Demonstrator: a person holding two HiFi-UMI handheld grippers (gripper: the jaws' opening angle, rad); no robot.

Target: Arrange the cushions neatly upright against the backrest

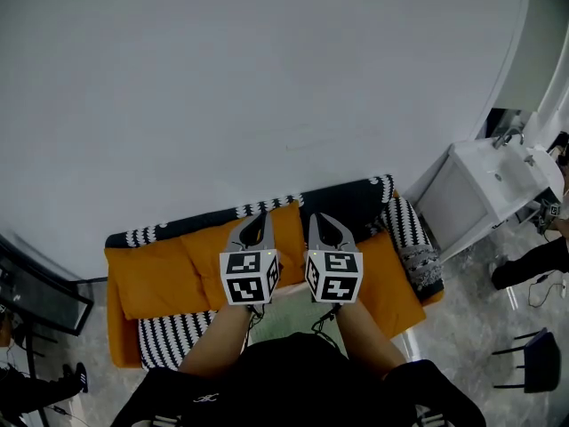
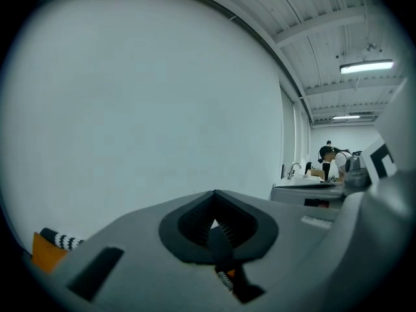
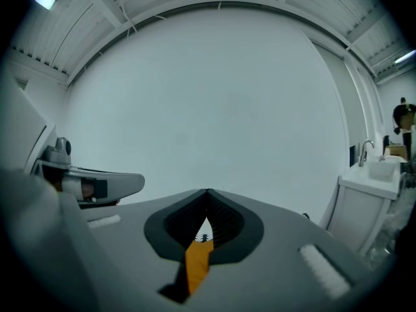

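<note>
From the head view I look down on a sofa with a dark, white-patterned backrest (image 1: 356, 198). Orange cushions lie along it: one at the left (image 1: 151, 278), one in the middle (image 1: 206, 249) and one at the right (image 1: 389, 278). A black-and-white striped cushion (image 1: 169, 338) lies at the front left, and a patterned one (image 1: 413, 243) at the right end. My left gripper (image 1: 258, 218) and right gripper (image 1: 320, 219) hover side by side over the middle, both shut and empty. The left gripper (image 2: 214, 194) faces the white wall. Orange fabric (image 3: 195, 265) shows under the shut right gripper (image 3: 208, 192).
A white sink cabinet (image 1: 484, 185) stands right of the sofa, with a person (image 1: 533, 261) and a black chair (image 1: 533, 358) near it. A dark framed object (image 1: 40, 296) stands at the left. A plain white wall (image 1: 267, 78) rises behind the sofa.
</note>
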